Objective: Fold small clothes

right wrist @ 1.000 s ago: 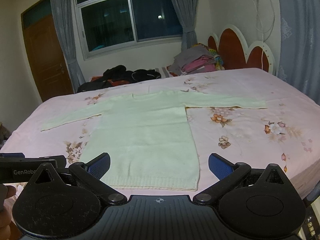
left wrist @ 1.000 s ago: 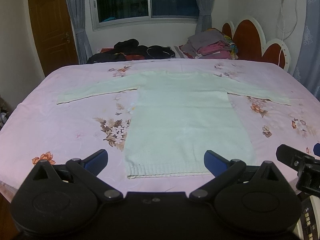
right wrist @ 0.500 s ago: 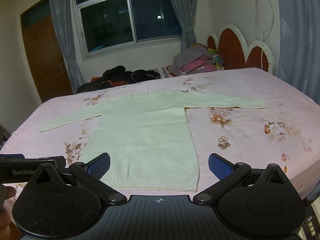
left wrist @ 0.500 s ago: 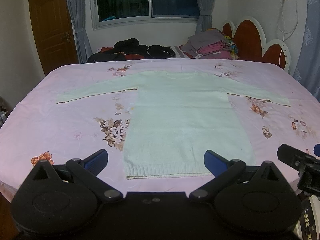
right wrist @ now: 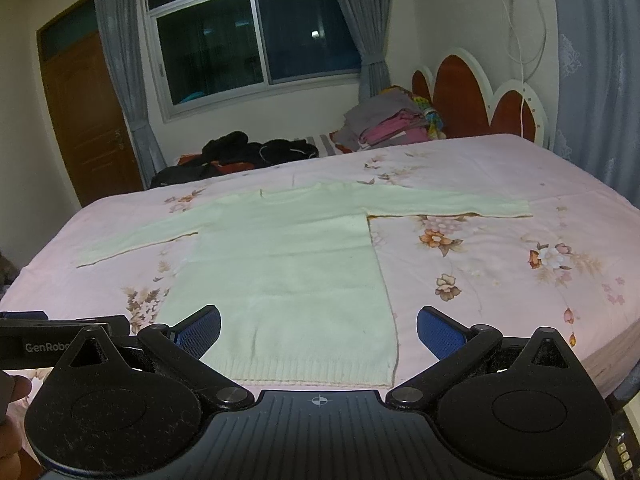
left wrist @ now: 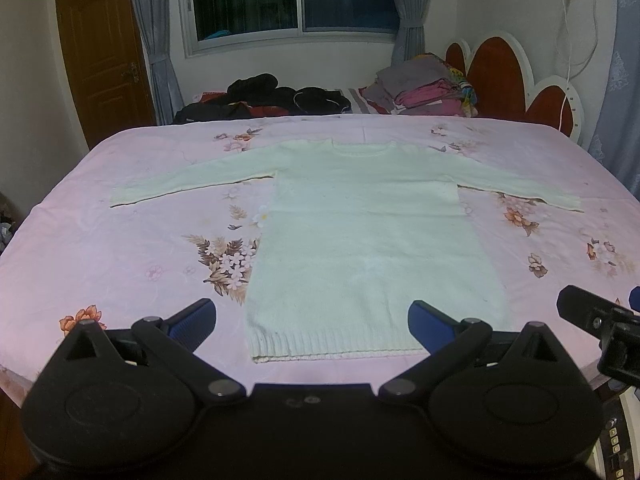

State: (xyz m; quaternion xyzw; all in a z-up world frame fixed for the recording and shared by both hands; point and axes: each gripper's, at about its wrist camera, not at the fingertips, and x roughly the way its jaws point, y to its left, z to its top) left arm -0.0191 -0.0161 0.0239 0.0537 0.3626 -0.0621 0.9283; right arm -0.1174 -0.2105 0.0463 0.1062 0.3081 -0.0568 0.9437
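Flat sweater (left wrist: 372,240) just beyond open left tool (left wrist: 312,320)

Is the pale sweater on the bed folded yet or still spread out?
Spread out: the sweater lies flat on the bed, both sleeves extended sideways, no fold visible.

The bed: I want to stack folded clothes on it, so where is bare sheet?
Bare sheet lies below the sweater's right sleeve, and more below the left sleeve. The far edge is crowded with dark clothes and a folded pile.
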